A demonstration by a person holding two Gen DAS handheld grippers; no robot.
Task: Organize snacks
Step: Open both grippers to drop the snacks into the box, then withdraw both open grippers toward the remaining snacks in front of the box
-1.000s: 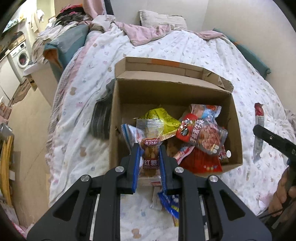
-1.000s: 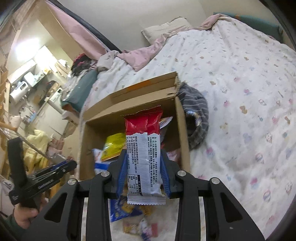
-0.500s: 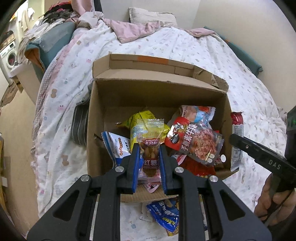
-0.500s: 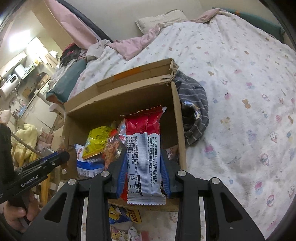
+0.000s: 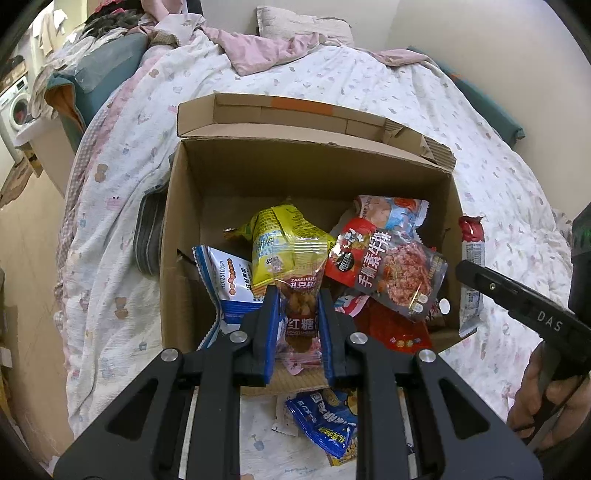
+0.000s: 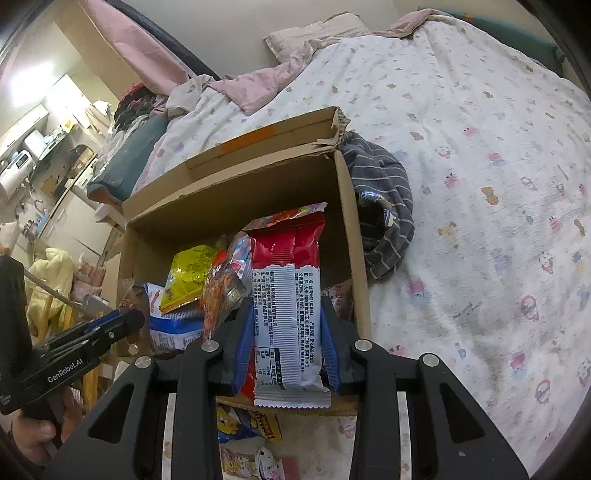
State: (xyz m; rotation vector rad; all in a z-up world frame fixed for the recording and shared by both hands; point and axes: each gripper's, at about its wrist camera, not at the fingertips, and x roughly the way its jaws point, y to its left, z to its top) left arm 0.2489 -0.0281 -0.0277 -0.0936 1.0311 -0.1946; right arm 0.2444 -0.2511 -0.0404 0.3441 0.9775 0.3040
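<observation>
An open cardboard box [image 5: 314,177] of snack packets sits on a bed [image 5: 369,85]. At lower centre, the left gripper [image 5: 297,314] clamps a clear nut packet [image 5: 301,291] over the box. The right gripper [image 6: 288,325] clamps a red-and-white snack bar [image 6: 286,295] above the box's right side.

A bed [image 5: 388,96] fills most of the room, covered with a white quilt [image 6: 480,155] printed with small pastel figures. At its far end lie a pale pillow [image 5: 295,18] and a crumpled pink blanket [image 5: 266,48], against a plain cream wall [image 5: 461,29]. A dark striped cloth [image 6: 384,206] lies bunched on the quilt. On the far left stands a white washing machine [image 5: 16,107] beside piled clothes [image 5: 103,18]. The floor [image 5: 26,236] on the left is pale beige.
</observation>
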